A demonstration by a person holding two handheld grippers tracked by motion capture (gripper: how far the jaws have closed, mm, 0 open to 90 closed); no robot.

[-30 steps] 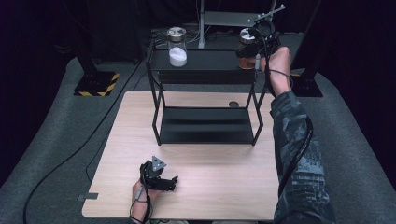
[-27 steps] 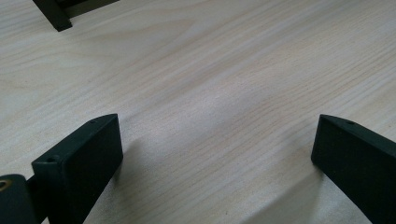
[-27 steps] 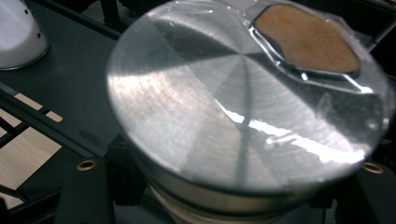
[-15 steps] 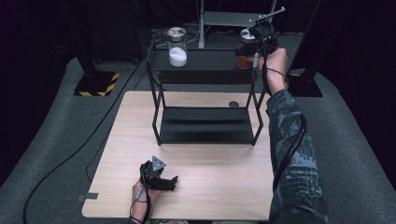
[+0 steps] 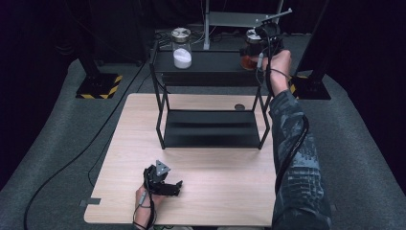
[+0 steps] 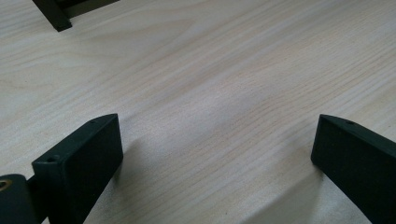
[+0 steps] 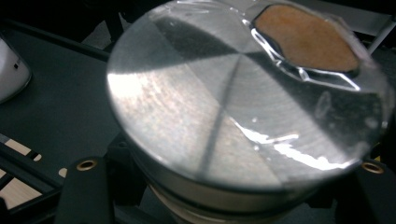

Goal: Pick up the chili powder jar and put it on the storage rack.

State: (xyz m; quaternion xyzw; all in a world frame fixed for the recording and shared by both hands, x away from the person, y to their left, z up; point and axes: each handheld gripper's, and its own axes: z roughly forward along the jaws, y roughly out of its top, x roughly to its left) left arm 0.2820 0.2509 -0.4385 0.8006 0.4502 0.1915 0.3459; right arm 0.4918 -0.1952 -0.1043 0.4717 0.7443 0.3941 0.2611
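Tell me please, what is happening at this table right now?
A person works with a gripper in each hand. The right gripper is stretched out to the top of the black shelf rack, at the jar with brown contents; its jaws stand on either side of the jar just under the metal lid. Whether they already squeeze it is unclear. A second jar with white powder stands further left. The left gripper rests open on the wooden table, holding nothing.

You're in a lab/recording studio: black curtains all round, grey carpet, hazard-striped stand base [image 5: 96, 86] at 10 o'clock, bare wooden surface [image 5: 215, 191].
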